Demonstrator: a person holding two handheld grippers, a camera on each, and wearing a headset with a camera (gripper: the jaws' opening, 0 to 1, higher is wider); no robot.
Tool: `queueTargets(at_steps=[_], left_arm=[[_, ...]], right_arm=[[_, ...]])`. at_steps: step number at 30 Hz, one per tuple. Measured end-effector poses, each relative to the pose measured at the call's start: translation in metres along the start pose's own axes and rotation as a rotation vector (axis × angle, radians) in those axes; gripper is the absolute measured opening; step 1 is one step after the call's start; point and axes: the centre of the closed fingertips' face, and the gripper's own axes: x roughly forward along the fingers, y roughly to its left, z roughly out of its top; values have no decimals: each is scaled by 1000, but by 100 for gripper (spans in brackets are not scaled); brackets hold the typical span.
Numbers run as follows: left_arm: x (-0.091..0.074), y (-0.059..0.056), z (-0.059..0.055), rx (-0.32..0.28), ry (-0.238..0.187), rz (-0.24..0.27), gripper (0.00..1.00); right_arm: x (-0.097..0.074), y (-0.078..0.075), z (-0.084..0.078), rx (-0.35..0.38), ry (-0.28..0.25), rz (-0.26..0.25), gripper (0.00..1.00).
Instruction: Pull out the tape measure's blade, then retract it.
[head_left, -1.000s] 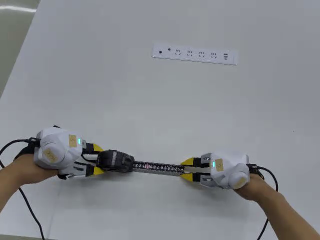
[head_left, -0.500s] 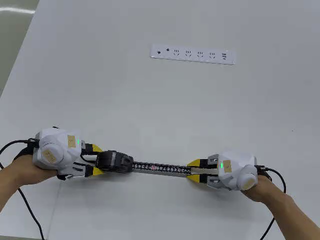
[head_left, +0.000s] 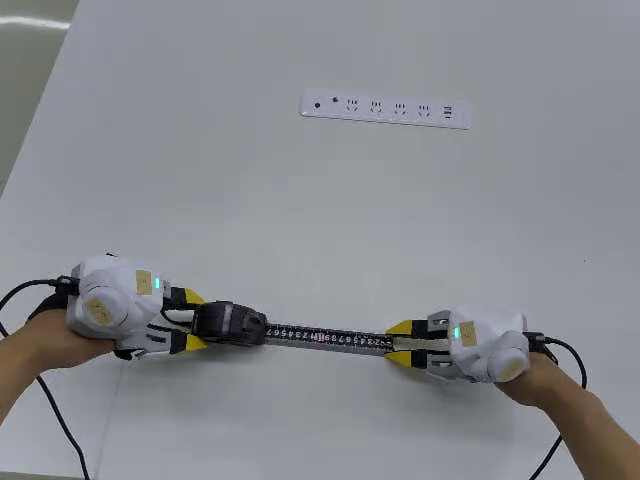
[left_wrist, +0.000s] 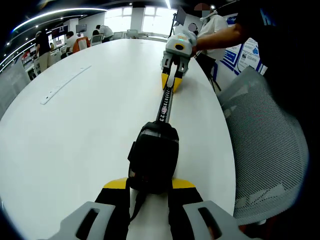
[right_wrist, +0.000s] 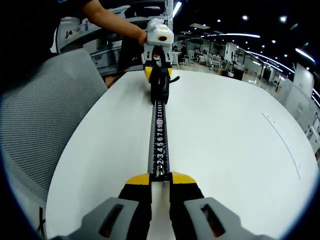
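Note:
The black tape measure case (head_left: 229, 323) lies near the table's front edge, and my left gripper (head_left: 192, 320) is shut on it; in the left gripper view the case (left_wrist: 153, 156) sits between the yellow-tipped jaws. Its blade (head_left: 327, 338) stretches rightward along the table to my right gripper (head_left: 400, 343), which is shut on the blade's end. In the right gripper view the numbered blade (right_wrist: 159, 140) runs from my right gripper (right_wrist: 160, 178) to the case (right_wrist: 160, 89). In the left gripper view the blade (left_wrist: 165, 103) leads to the right gripper (left_wrist: 171, 82).
A white power strip (head_left: 386, 109) lies flat at the far middle of the white table (head_left: 300, 220). Black cables trail from both grippers off the front edge. A grey mesh chair (left_wrist: 265, 145) stands beside the table. People sit in the background (left_wrist: 80, 42).
My right gripper has moved to the right, drawing more blade out of the case. The left gripper and the case have stayed in place.

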Motion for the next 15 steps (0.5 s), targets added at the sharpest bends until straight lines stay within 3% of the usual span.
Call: queueTargets(at_steps=[15], left_arm=[[0, 0, 0, -2, -1, 0, 26]], right_arm=[[-16, 0, -15, 2, 24, -5, 10]])
